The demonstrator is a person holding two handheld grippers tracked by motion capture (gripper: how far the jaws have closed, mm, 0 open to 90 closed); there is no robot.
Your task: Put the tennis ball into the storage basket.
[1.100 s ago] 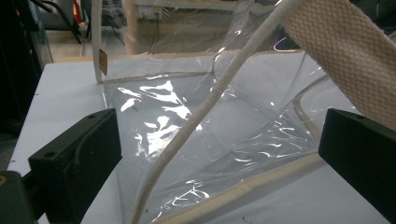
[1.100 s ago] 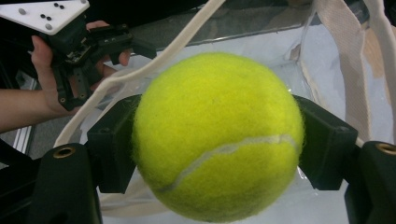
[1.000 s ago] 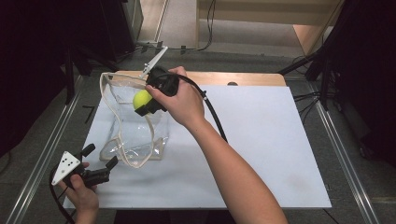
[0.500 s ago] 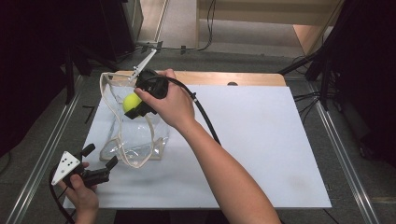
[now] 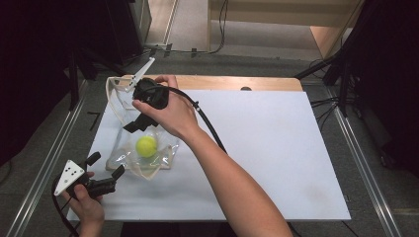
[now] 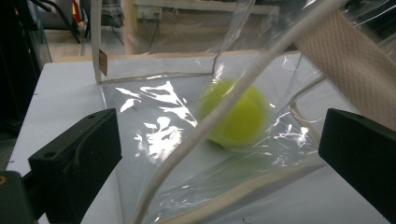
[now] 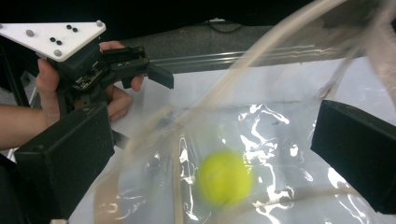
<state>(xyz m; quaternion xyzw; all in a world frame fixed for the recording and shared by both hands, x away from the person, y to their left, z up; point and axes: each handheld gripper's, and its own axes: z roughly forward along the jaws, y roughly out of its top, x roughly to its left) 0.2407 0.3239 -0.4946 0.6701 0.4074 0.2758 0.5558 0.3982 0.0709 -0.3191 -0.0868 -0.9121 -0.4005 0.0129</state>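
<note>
A yellow tennis ball (image 5: 146,146) (image 6: 236,114) (image 7: 224,177) lies inside a clear plastic bag (image 5: 123,158) (image 6: 154,126) (image 7: 275,126) with cream webbing handles (image 5: 116,101), on the white table (image 5: 272,148). My right gripper (image 5: 136,124) (image 7: 210,154) hovers over the bag's mouth, a little above the ball. Its jaws have just been opening and stand open, nothing between them. My left gripper (image 5: 106,165) (image 6: 217,154) (image 7: 149,74) is open at the table's near left, its jaws pointing at the bag's near edge without touching it. A handle strap crosses in front of its camera.
A wooden strip (image 5: 232,81) runs along the table's far edge. Metal rails (image 5: 44,168) flank the table on both sides. The right gripper's black cable (image 5: 207,123) trails across the table along the forearm. The right half of the table is bare white surface.
The ball has left the right gripper's jaws and dropped to the bottom of the bag. The right gripper has shifted left over the bag and opened. The left gripper has stayed put.
</note>
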